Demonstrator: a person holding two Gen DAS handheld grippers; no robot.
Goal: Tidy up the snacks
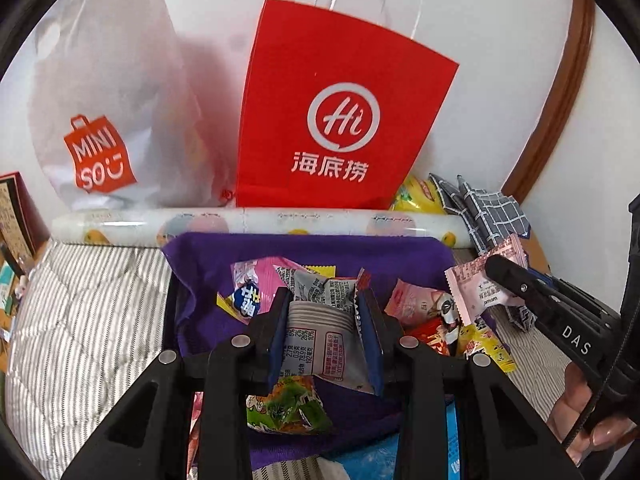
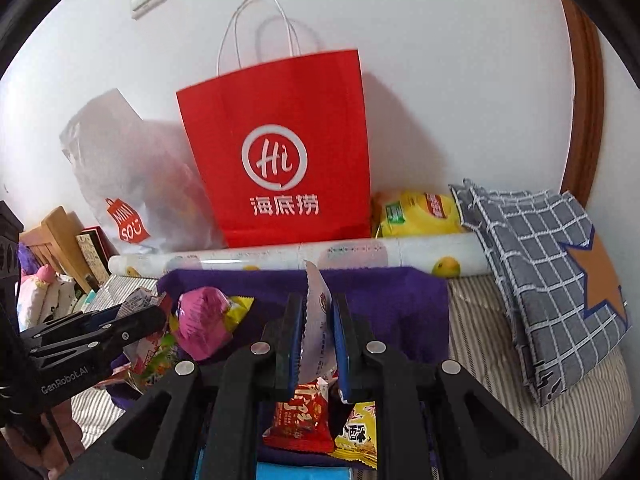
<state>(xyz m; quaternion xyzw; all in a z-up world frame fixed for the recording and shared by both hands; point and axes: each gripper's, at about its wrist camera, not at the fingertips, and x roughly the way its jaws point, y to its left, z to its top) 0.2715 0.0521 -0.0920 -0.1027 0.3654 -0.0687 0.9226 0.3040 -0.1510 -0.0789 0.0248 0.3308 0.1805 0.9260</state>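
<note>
Red paper bag (image 1: 340, 120) stands against the wall, white plastic bag (image 1: 108, 120) beside it. A printed roll (image 1: 256, 220) lies in front of both. Purple cloth (image 1: 312, 252) lies on the striped bedding, with loose snack packets (image 1: 416, 304) on it. Left gripper (image 1: 324, 332): clamped on a grey snack packet (image 1: 320, 320), held above the cloth. Right gripper (image 2: 318, 344): clamped on a pink-white packet (image 1: 484, 288), edge-on in its own view, also above the cloth.

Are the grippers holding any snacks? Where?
Left gripper pinches a gray snack packet across its middle. Right gripper pinches a pink packet by its edge.
</note>
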